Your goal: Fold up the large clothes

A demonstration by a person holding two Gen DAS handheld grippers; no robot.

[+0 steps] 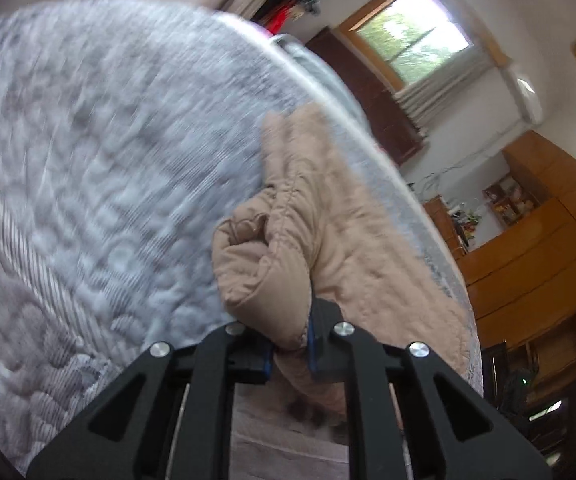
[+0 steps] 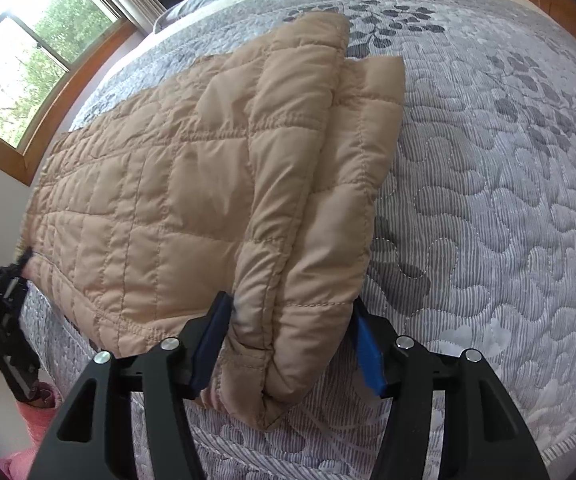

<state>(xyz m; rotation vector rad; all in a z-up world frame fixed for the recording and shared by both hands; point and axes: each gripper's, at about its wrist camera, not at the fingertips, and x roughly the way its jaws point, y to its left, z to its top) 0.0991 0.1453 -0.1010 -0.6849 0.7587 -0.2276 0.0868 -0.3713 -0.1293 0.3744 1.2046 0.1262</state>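
The right gripper point(image 2: 288, 344) straddles the near folded corner of a tan quilted jacket point(image 2: 207, 184), its jaws spread and not yet pinching. The jacket's long axis runs far-left across the grey quilted bedspread point(image 2: 488, 200). At the jacket's left edge, the left gripper point(image 1: 291, 354) is clamped on a bunched fold.

A bed point(image 2: 488, 160) spread with a grey quilted coverlet patterned in dark leaves fills the room. Daylight enters through a wood-framed window point(image 2: 27, 60) showing green trees, pale curtains point(image 1: 432, 96) hanging beside it. White walls point(image 1: 528, 20) meet orange-brown wooden cabinets point(image 1: 536, 248). Pink fabric point(image 2: 35, 420) lies on the floor.
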